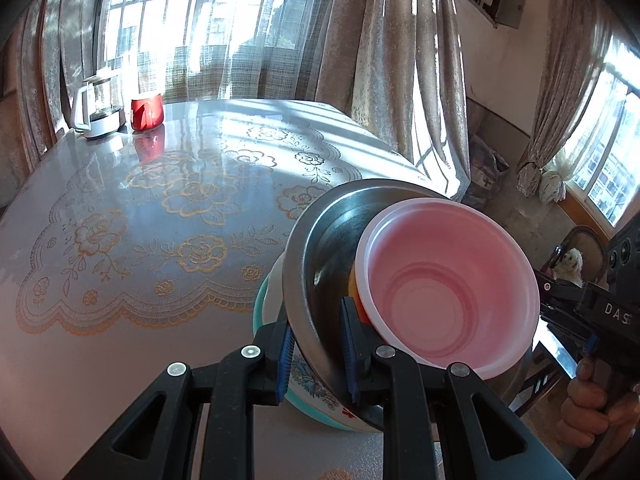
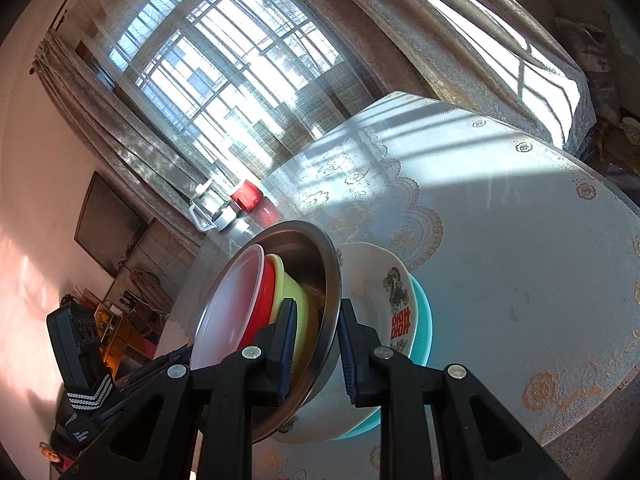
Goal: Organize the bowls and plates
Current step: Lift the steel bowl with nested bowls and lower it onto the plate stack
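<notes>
A steel bowl (image 1: 320, 240) holds a nested stack: a translucent pink-white bowl (image 1: 448, 280) on top, with a red bowl (image 2: 266, 300) and a yellow bowl (image 2: 296, 300) under it. The steel bowl is tilted up off a white patterned plate (image 2: 380, 280) that lies on a teal plate (image 2: 424, 320). My left gripper (image 1: 316, 352) is shut on the steel bowl's rim from one side. My right gripper (image 2: 314, 348) is shut on the rim (image 2: 332, 280) from the opposite side. The right gripper's body also shows in the left wrist view (image 1: 600, 308).
The round table (image 1: 140, 340) has a glass top over a lace floral cloth. A glass kettle (image 1: 98, 106) and a red cup (image 1: 147, 114) stand at its far edge by the curtained window. A chair (image 1: 580, 256) stands beyond the table's right edge.
</notes>
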`<state>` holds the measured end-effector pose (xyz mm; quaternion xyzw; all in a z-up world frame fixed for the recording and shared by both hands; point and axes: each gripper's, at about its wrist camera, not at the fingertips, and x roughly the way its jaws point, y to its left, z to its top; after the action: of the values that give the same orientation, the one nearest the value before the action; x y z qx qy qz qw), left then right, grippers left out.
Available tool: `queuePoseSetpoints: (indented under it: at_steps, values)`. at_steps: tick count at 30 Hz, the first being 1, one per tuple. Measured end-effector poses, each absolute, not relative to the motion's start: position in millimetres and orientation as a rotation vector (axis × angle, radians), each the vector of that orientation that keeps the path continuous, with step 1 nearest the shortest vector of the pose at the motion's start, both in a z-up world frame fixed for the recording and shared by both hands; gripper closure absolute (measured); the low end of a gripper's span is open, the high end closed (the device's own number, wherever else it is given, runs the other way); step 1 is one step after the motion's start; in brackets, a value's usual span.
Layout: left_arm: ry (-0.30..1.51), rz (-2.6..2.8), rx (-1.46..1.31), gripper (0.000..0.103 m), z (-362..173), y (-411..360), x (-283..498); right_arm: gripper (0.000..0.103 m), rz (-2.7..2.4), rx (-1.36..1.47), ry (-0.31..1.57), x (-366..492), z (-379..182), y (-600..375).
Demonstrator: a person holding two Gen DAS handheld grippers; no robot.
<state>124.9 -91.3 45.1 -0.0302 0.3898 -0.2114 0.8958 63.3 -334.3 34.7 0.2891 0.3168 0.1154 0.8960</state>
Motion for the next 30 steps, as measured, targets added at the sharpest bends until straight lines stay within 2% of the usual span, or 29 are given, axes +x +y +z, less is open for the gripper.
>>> queuePoseSetpoints:
  at_steps: [23, 30]
  values:
    - [0.880, -0.404, -0.057, 0.082, 15.4, -97.4, 138.5, 0.083, 0.172, 0.576, 0.748, 86.2, -2.7, -335.6]
    - [0.887, -0.421, -0.082, 0.080, 20.1, -94.1, 134.7, 0.076, 0.171, 0.617, 0.753, 81.3, -4.3, -342.4]
